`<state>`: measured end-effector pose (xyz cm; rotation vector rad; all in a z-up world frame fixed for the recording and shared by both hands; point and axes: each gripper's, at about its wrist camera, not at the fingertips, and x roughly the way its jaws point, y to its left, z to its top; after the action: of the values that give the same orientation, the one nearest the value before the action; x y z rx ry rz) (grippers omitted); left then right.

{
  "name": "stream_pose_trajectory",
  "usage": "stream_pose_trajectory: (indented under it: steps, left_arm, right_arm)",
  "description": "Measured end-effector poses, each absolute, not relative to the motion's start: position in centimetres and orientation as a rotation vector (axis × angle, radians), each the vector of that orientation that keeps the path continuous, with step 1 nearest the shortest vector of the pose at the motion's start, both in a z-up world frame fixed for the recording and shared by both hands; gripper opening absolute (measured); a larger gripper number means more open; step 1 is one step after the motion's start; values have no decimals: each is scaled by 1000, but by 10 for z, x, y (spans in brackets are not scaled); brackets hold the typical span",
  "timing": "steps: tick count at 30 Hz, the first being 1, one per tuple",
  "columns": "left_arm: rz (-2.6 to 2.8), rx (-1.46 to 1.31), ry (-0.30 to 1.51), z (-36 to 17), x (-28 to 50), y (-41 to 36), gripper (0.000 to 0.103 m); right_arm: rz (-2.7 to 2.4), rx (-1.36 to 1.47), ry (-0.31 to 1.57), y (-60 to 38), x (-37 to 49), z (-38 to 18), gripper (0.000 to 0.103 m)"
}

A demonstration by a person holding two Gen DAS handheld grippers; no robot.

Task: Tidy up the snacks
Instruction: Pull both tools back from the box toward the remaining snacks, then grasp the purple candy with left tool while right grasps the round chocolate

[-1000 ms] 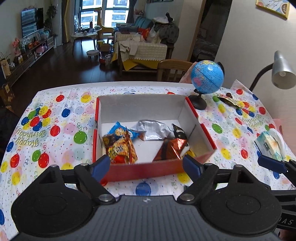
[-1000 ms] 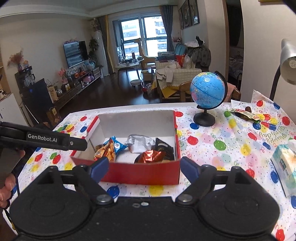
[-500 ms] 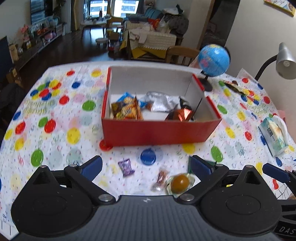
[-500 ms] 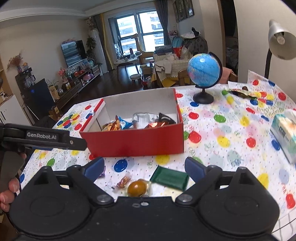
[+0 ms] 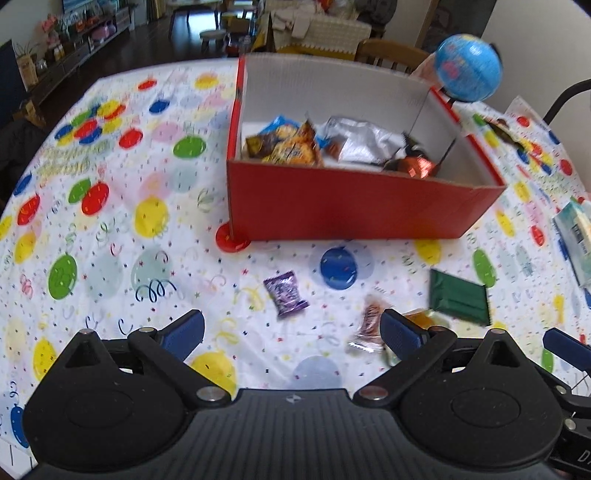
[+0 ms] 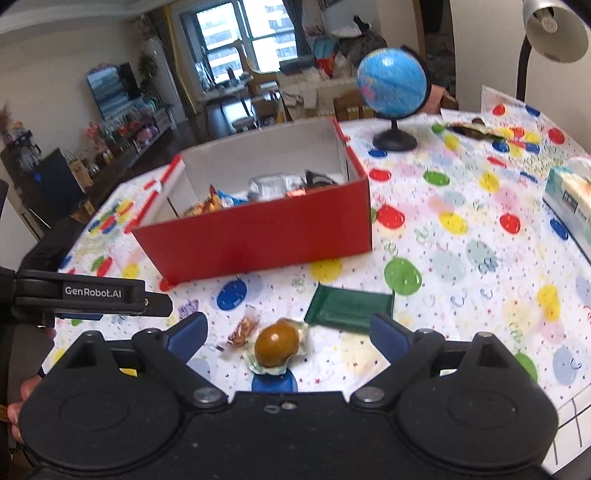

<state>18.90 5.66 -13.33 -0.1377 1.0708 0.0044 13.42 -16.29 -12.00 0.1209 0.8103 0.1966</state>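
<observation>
A red cardboard box (image 5: 354, 206) (image 6: 258, 236) stands on the balloon-print tablecloth and holds several snack packets (image 5: 291, 146). In front of it lie loose snacks: a purple candy (image 5: 286, 299), a small brown wrapped candy (image 5: 369, 325) (image 6: 243, 330), a dark green flat packet (image 5: 458, 301) (image 6: 349, 306) and a round brown snack in clear wrap (image 6: 277, 345). My left gripper (image 5: 291, 332) hovers open just short of the purple candy, with nothing between its fingers. My right gripper (image 6: 288, 332) is open over the round brown snack, not touching it.
A blue globe (image 6: 391, 81) stands behind the box on the right. A tissue pack (image 6: 569, 199) lies by the right table edge, under a desk lamp (image 6: 554, 26). Another wrapper (image 6: 472, 129) lies far right. The left gripper's body (image 6: 92, 295) crosses the right wrist view.
Both grippers have sunk toward the table and tipped downward, so the loose snacks in front of the box have come into view. Both pairs of jaws stand a little wider.
</observation>
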Motion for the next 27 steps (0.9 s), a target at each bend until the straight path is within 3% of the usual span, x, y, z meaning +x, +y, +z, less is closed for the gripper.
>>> stream_pose_trajectory:
  steps: [19, 25, 27]
  left_arm:
    - [88, -146, 1167, -186, 229, 69, 100]
    - [95, -147, 1181, -193, 239, 69, 92]
    - [102, -153, 1197, -197, 243, 69, 82]
  right_arm:
    - [165, 139, 978, -144, 173, -165, 77]
    - [161, 163, 1008, -141, 183, -176, 72]
    - [156, 171, 1019, -141, 186, -179, 71]
